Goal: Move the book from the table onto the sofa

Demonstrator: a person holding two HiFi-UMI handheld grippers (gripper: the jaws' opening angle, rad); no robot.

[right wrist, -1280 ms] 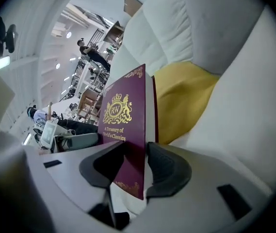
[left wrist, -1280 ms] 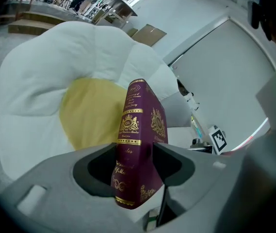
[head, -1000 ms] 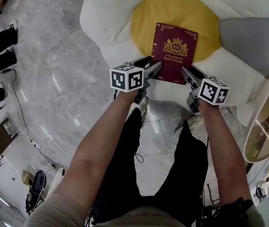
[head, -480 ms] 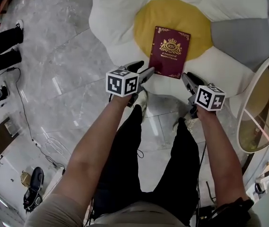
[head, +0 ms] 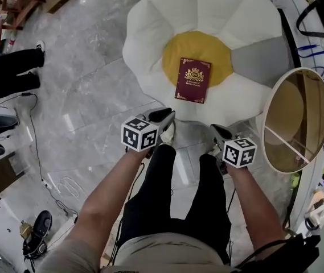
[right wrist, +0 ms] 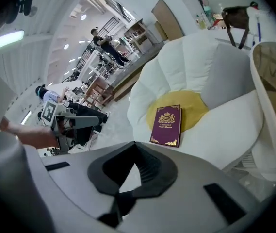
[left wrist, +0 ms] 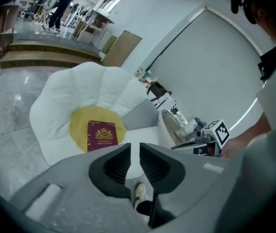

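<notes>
The dark red book [head: 193,79] with a gold crest lies flat on the yellow centre of the white flower-shaped sofa [head: 150,38]. Neither gripper touches it. It also shows in the left gripper view, book [left wrist: 101,135], and in the right gripper view, book [right wrist: 167,125]. My left gripper [head: 167,118] hangs over the floor short of the sofa's near edge. Its jaws are closing, with a narrow gap and nothing between them [left wrist: 135,149]. My right gripper [head: 216,132] is level with it on the right, shut and empty, its tips meeting [right wrist: 134,147].
A round table [head: 295,118] with a white rim and brown top stands right of the sofa. A grey cushion [head: 255,56] lies on the sofa's right side. A person's dark legs [head: 8,67] are at far left. Cables and a shoe [head: 36,229] lie on the floor.
Both grippers have pulled back and up from the book's near edge, leaving it on the sofa. The jaws of both have narrowed; the right ones now meet.
</notes>
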